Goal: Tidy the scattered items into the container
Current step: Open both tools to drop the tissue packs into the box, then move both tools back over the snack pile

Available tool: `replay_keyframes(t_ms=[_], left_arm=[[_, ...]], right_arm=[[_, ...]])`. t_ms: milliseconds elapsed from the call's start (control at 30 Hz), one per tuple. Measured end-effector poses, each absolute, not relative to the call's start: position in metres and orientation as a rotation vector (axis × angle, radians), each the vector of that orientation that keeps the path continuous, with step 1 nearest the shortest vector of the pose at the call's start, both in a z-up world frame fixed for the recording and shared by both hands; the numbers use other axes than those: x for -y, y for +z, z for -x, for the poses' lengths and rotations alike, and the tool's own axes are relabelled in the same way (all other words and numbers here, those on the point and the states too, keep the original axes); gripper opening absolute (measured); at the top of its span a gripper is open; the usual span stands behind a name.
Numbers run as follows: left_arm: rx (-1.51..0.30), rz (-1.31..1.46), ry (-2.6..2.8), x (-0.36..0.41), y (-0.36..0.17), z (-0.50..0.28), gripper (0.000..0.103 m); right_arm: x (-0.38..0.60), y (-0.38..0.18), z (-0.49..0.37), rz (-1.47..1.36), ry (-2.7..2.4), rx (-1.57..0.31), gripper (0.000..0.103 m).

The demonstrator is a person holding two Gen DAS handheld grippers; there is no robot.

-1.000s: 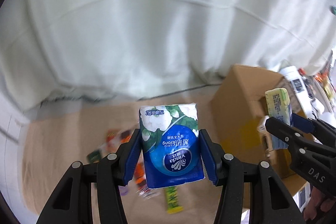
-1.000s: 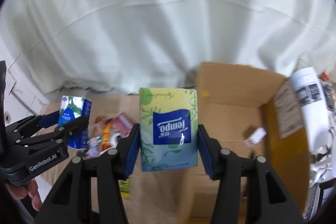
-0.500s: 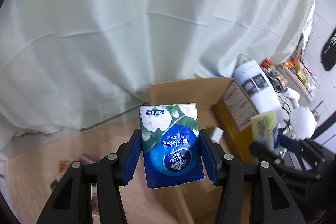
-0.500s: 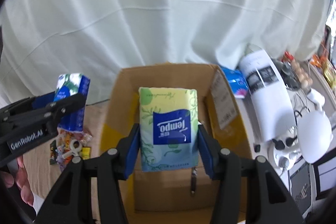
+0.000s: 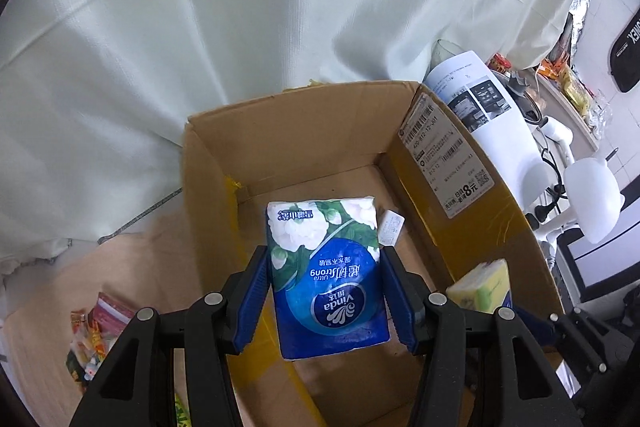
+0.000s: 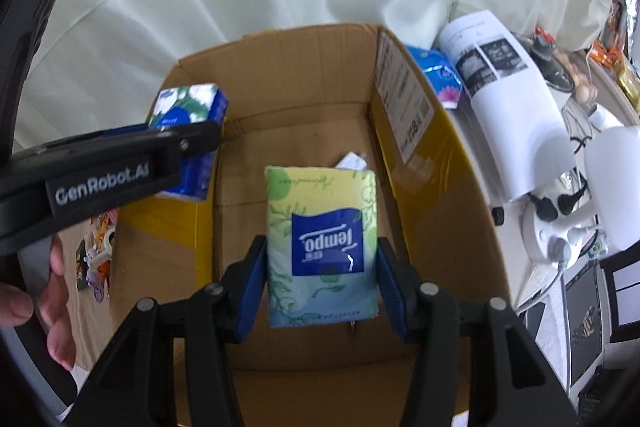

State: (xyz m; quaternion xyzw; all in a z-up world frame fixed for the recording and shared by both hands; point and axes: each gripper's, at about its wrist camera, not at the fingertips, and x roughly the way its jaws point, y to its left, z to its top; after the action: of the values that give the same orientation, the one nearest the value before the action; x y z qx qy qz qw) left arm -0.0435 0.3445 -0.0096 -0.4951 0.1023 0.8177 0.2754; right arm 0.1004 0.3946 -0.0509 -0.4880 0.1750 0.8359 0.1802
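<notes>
Both tools have swung across from the scattered pile to above the cardboard box (image 5: 304, 131), which a second ago sat off to the right and now fills the middle of both views.

Far left, a heap of small snack packets (image 5: 96, 331) lies on the tan worktop (image 5: 132, 267) outside the box, so plenty is left to gather. Next along, the left tool (image 5: 326, 301) has its blue pads closed against the sides of a blue Vinda tissue pack (image 5: 326, 275), held just inside the box's left wall and above its floor. In the right wrist view the right tool (image 6: 322, 285) clamps a green Tempo tissue pack (image 6: 322, 243) in the same way, over the middle of the box. Neither pack has been let go yet.

Inside, the box floor is almost bare: only a small white slip (image 5: 390, 227) shows near the far wall. Further right, outside the box, a blue packet (image 6: 434, 77) lies against its wall.

My judgement: the tidying is at an early stage, with these two packs about to be dropped in.
</notes>
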Motion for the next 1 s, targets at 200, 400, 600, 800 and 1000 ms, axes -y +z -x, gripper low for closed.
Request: replay_keyframes(t_ms=[200, 400, 600, 800, 1000], left_arm=[[-0.331, 1.395, 2.139, -0.352, -0.026, 0.046, 0.081], [-0.349, 1.357, 2.203, -0.347, -0.020, 0.045, 0.103], [-0.347, 1.358, 2.220, -0.334, -0.013, 0.050, 0.103], [-0.300, 1.293, 2.242, -0.312, 0.001, 0.049, 0.103], [-0.171, 1.267, 2.304, -0.267, 0.025, 0.057, 0.103]], right_arm=[[-0.394, -0.056, -0.095, 1.419, 2.338, -0.493, 0.058], [-0.390, -0.059, -0.094, 1.445, 2.324, -0.414, 0.090], [-0.387, -0.052, -0.094, 1.397, 2.327, -0.347, 0.103], [-0.376, -0.053, -0.090, 1.378, 2.357, -0.397, 0.103], [-0.357, -0.041, -0.076, 1.289, 2.443, -0.459, 0.103]])
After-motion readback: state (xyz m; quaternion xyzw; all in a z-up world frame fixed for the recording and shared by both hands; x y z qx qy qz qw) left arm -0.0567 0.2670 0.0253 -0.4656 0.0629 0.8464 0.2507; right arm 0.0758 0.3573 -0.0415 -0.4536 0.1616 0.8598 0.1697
